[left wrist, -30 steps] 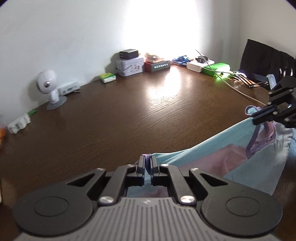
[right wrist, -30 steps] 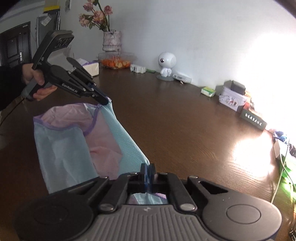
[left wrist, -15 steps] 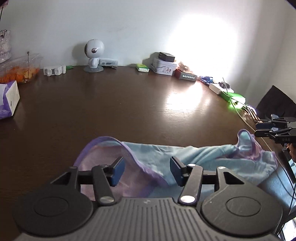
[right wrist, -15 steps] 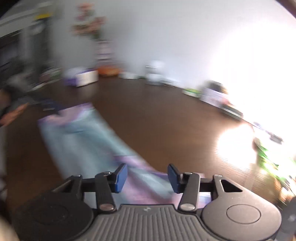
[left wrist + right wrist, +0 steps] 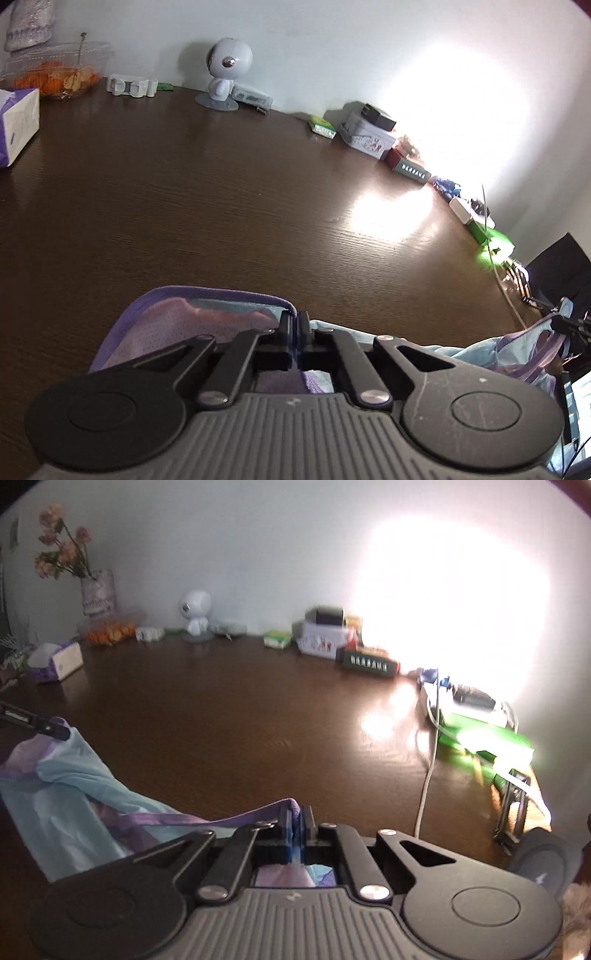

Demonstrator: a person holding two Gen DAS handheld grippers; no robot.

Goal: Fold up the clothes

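Note:
A light-blue and pink mesh garment [image 5: 177, 325] with purple trim lies along the near edge of the dark wooden table [image 5: 221, 206]. My left gripper [image 5: 293, 321] is shut on its purple trimmed edge. My right gripper [image 5: 299, 814] is shut on the purple trim at the other end, and the garment [image 5: 74, 794] stretches away to the left, slightly slack. In the right wrist view the left gripper [image 5: 55, 731] shows at the far left, pinching the cloth. The right gripper [image 5: 565, 325] is only partly visible at the far right of the left wrist view.
Along the back wall stand a tissue box [image 5: 14, 125], a food container [image 5: 55, 74], a white robot figure [image 5: 225, 74], stacked boxes [image 5: 369, 133] and a flower vase [image 5: 98, 590]. A green box [image 5: 487, 738] and a white cable [image 5: 428, 760] lie at the right.
A second ago both grippers held the garment up. Half a second ago both stood open over it on the table. Now both have shut on its purple trim again.

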